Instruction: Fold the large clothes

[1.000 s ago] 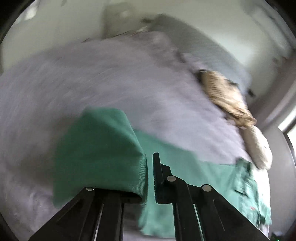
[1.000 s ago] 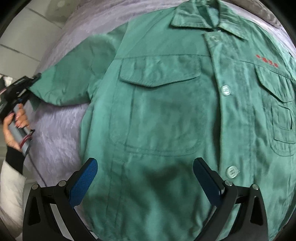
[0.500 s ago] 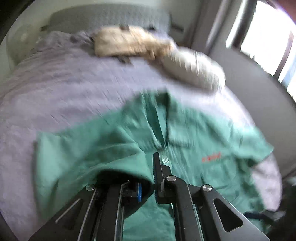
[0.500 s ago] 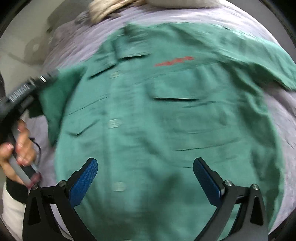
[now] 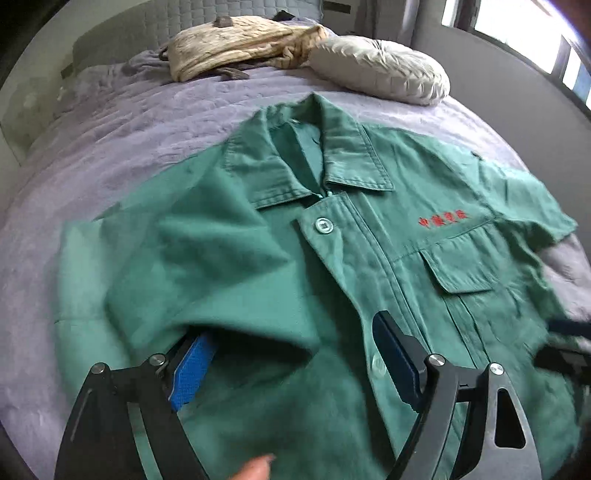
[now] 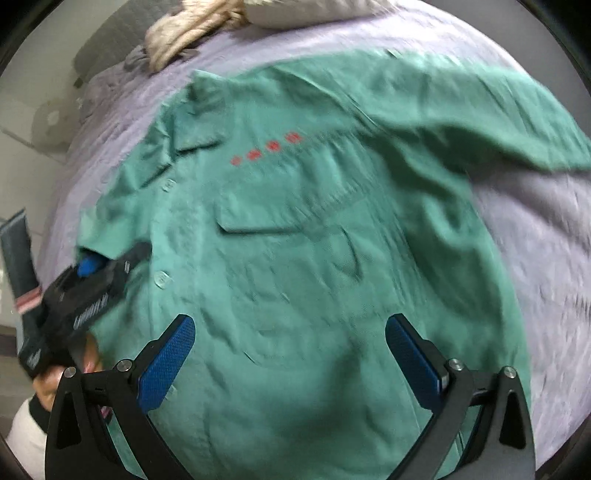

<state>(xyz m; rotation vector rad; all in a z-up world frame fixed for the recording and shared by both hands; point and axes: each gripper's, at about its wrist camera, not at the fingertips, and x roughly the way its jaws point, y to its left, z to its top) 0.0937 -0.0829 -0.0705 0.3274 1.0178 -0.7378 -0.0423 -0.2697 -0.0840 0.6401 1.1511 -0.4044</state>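
A green short-sleeved work shirt (image 5: 369, 266) with red chest lettering lies face up on the lavender quilted bed (image 5: 147, 122), one sleeve folded in over its front. The left tongs (image 5: 295, 354) have just been opening; the sleeve edge drapes over one blue pad, seemingly unpinched. The right tongs (image 6: 291, 354) hover above the shirt, spread wide and empty.

Ahead of me a lilac quilted bedspread (image 5: 155, 122) covers the bed. At its far end I see a crumpled beige knitted blanket (image 5: 236, 40), and just to its right a puffy pale-grey quilted pillow (image 5: 380, 70). A grey padded headboard (image 5: 207, 14) stands behind them, and a bright window (image 5: 517, 29) is at the far right.
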